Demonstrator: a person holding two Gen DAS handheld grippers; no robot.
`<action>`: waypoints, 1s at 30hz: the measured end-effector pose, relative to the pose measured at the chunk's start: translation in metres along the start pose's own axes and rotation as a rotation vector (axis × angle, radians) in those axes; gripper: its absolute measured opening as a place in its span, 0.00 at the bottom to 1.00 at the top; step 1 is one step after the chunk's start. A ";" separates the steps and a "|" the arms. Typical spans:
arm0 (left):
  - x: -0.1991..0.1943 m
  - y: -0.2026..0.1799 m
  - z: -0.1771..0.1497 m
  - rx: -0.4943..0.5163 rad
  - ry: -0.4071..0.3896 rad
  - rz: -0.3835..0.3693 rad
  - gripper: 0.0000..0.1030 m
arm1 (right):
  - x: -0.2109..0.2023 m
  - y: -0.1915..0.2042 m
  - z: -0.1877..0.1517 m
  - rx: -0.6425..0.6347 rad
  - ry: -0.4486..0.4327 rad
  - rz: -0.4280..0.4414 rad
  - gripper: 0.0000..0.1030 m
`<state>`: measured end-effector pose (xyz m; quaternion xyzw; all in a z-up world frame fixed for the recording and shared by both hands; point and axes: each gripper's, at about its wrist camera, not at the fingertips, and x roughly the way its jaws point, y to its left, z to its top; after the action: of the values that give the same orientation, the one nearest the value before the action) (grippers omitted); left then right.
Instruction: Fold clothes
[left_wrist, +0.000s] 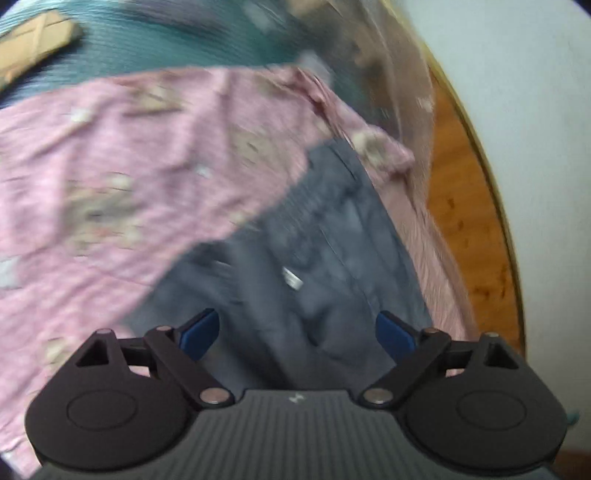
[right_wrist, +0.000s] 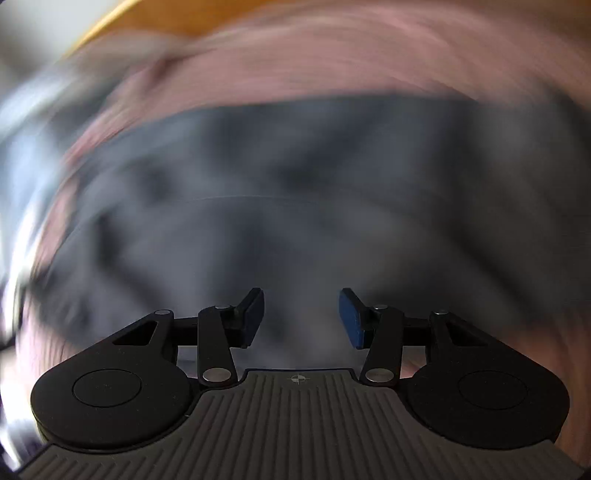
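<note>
A dark grey garment (left_wrist: 314, 251) lies partly under a pink patterned cloth (left_wrist: 129, 177) in the left wrist view. My left gripper (left_wrist: 297, 332) is open and empty just above the grey garment. In the right wrist view everything is motion-blurred: the grey garment (right_wrist: 295, 192) fills the middle and the pink cloth (right_wrist: 351, 59) lies beyond it. My right gripper (right_wrist: 301, 317) is open and empty over the grey garment.
A teal ribbed surface (left_wrist: 166, 44) lies behind the pink cloth, with a cardboard piece (left_wrist: 33, 40) at the far left. A wooden edge (left_wrist: 469, 206) and a white wall (left_wrist: 535, 129) are on the right.
</note>
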<state>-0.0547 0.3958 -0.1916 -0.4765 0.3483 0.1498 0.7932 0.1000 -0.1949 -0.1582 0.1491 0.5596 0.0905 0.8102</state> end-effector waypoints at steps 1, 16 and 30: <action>0.009 -0.009 -0.003 0.058 0.015 0.021 0.60 | -0.010 -0.028 -0.006 0.107 -0.029 -0.019 0.49; 0.018 0.004 -0.036 -0.113 -0.087 0.134 0.65 | -0.083 -0.302 -0.008 0.687 -0.447 -0.046 0.50; 0.015 -0.004 -0.058 -0.114 -0.145 0.350 0.12 | -0.073 -0.318 0.075 0.405 -0.533 0.100 0.01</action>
<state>-0.0659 0.3424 -0.2169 -0.4407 0.3589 0.3389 0.7497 0.1370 -0.5272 -0.1781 0.3526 0.3267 -0.0250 0.8766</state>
